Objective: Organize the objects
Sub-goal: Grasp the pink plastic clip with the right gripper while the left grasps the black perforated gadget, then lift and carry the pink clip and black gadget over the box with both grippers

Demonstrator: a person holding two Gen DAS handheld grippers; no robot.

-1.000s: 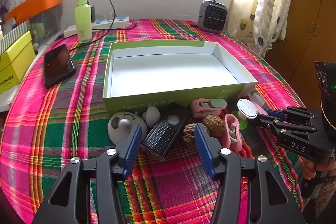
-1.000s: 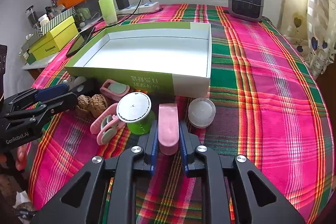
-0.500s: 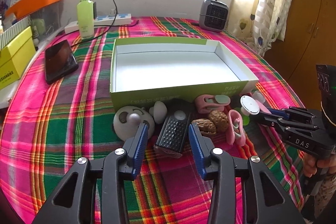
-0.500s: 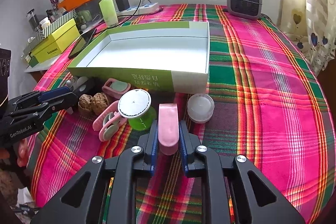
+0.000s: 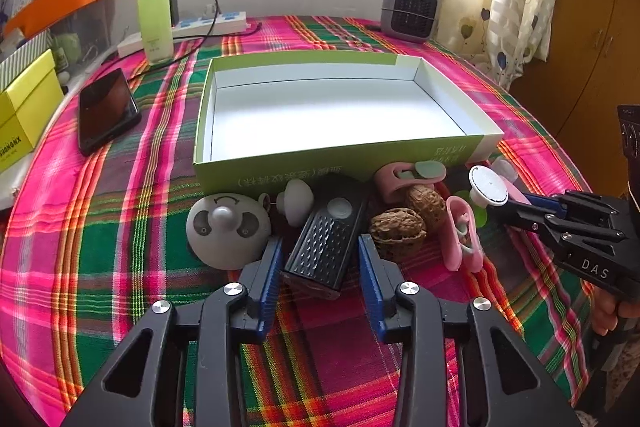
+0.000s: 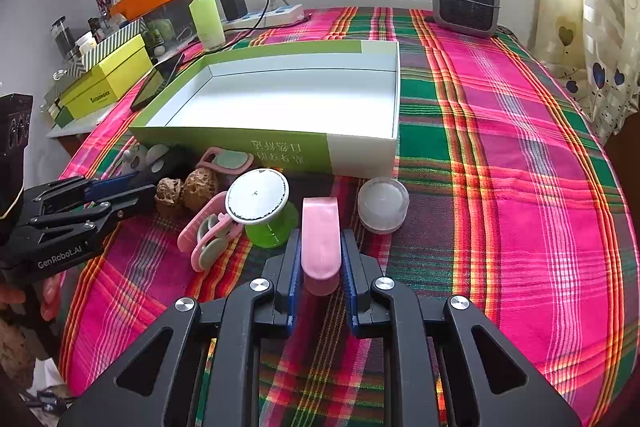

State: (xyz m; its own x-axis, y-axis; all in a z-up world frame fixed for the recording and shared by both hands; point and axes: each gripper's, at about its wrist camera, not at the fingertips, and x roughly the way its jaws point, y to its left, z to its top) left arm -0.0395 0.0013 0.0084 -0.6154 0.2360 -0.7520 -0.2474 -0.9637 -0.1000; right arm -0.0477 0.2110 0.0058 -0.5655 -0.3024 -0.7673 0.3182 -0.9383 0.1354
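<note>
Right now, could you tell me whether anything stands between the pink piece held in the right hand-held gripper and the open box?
The green spool and clear round case flank the pink piece; only the box near wall lies ahead.

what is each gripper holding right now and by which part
The right gripper is shut on the pink clip, pinching its two long sides near the rounded near end. The left gripper holds nothing: it is open, straddling the black grater.
</note>
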